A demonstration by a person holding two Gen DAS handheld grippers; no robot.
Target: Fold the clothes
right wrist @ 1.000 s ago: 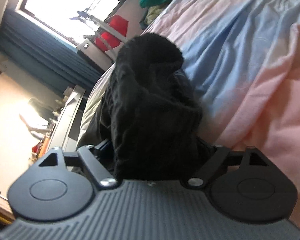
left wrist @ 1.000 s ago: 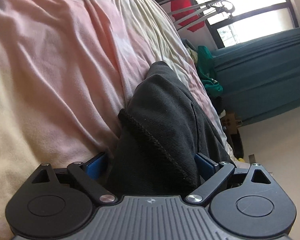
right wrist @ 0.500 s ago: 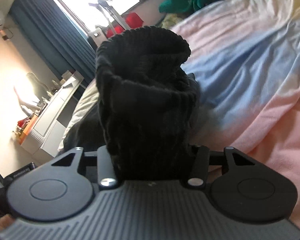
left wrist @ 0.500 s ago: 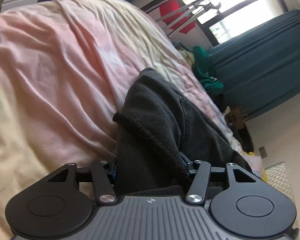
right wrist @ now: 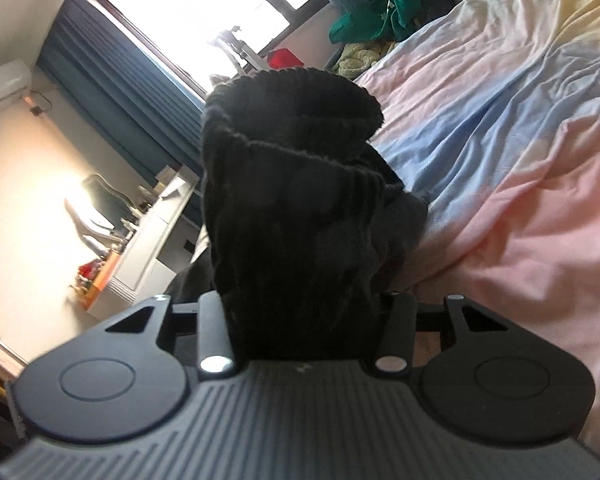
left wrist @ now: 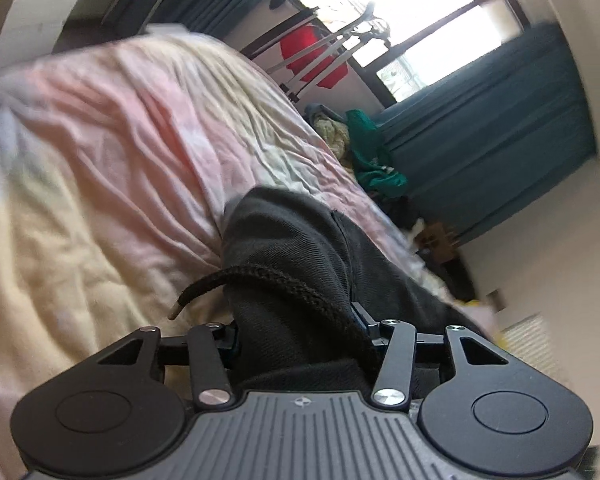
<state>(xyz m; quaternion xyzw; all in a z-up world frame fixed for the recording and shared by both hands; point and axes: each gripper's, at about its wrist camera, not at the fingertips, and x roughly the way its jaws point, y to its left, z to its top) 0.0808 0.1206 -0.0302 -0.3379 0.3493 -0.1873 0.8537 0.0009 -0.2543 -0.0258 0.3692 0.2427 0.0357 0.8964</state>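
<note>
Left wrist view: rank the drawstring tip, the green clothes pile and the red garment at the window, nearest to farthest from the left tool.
1. Drawstring tip: just ahead of the left tool, on its left side.
2. Green clothes pile: beyond the bed's far edge, right of centre.
3. Red garment: on the rack by the window, top.

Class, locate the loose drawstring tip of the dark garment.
In the left wrist view, the drawstring tip hangs over the bedsheet, left of the dark garment, above the left finger linkage.
</note>
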